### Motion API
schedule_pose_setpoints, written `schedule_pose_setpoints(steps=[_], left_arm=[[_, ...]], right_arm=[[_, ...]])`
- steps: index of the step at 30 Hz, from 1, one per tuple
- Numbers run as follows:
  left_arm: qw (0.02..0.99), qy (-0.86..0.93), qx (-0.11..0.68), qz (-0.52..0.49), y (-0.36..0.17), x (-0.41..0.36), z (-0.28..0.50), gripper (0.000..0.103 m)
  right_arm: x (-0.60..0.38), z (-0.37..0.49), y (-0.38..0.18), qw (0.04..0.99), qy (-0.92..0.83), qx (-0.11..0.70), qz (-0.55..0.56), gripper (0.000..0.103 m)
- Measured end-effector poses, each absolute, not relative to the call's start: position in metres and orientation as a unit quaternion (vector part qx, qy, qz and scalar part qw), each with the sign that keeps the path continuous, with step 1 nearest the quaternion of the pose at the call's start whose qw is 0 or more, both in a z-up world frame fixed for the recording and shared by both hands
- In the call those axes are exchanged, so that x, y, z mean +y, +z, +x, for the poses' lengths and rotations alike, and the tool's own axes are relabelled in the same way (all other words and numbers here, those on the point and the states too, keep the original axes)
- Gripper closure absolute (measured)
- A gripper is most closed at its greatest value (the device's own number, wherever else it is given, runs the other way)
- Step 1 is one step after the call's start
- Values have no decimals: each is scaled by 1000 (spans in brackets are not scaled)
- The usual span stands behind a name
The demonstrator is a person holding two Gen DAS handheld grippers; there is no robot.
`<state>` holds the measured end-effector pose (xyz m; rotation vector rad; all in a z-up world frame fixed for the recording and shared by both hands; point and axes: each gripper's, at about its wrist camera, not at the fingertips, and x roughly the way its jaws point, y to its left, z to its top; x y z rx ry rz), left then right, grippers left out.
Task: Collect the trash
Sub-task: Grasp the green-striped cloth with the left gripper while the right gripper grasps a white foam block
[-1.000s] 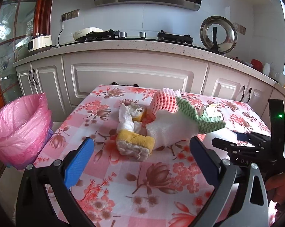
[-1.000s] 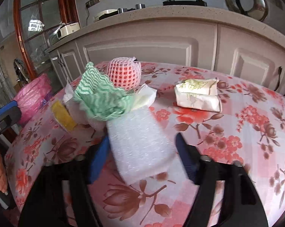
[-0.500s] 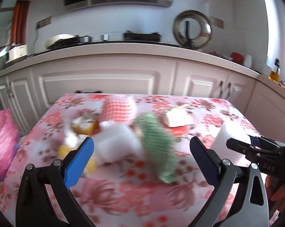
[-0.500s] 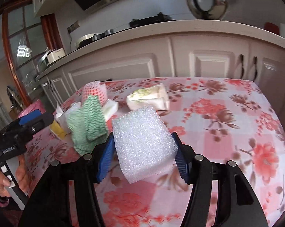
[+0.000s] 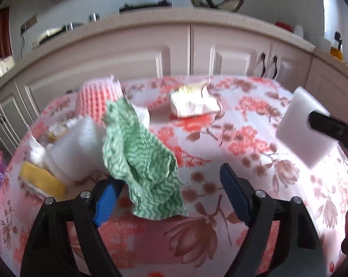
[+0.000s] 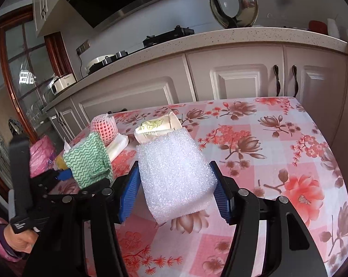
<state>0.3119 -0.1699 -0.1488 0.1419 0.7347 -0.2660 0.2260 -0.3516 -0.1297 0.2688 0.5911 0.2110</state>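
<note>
My right gripper [image 6: 176, 191] is shut on a white foam block [image 6: 174, 177] and holds it above the floral table [image 6: 277, 161]; the block also shows at the right of the left wrist view [image 5: 298, 127]. My left gripper [image 5: 171, 196] is open, with a green wavy cloth [image 5: 143, 161] lying between its fingers and against the left one. Behind the cloth are a pink foam net [image 5: 100, 97], white foam wrap [image 5: 74, 147], a yellow sponge [image 5: 42, 182] and a crumpled paper pack [image 5: 192, 101].
A bin lined with a pink bag [image 6: 41, 152] stands off the table's left side. Kitchen cabinets [image 6: 238, 78] and a counter run behind the table. The table's right half has only the cloth pattern.
My right gripper closed on the foam block and lifted it away to the right. My left gripper moved forward and right, so the green cloth now lies between its fingers.
</note>
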Motion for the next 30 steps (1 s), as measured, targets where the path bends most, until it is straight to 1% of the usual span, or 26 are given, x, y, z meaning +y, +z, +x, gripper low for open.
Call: schedule_pose_setpoints(steps=[1, 2, 3, 4, 5, 6, 7, 9, 14, 20, 30], left_arm=[[919, -131, 364, 70, -152, -172, 317, 28], [917, -134, 369, 72, -155, -174, 320, 36], [914, -137, 374, 75, -157, -177, 325, 48], [912, -139, 377, 78, -158, -179, 328, 55], [911, -140, 379, 81, -158, -181, 331, 72], [912, -139, 378, 83, -158, -182, 331, 81], [912, -141, 375, 85, -157, -182, 331, 85], [916, -143, 363, 92, -153, -183, 328, 102], [927, -150, 332, 87, -136, -174, 310, 102], [943, -146, 290, 69, -103, -147, 276, 102], [967, -106, 227, 51, -57, -65, 202, 102]], right_arm=[[-354, 227, -130, 942, 102, 289, 136, 46], [-357, 228, -131, 942, 101, 289, 139, 46], [-359, 229, -133, 941, 99, 289, 143, 46], [-361, 229, -134, 941, 98, 290, 145, 46], [-363, 230, -135, 940, 96, 291, 148, 46], [-364, 231, -135, 940, 95, 292, 149, 46], [-364, 232, -135, 940, 95, 292, 150, 46], [-363, 233, -134, 941, 96, 290, 147, 46], [-347, 229, -121, 944, 110, 278, 137, 46], [-307, 209, -96, 950, 139, 258, 111, 46], [-213, 169, -65, 947, 205, 238, 69, 46]])
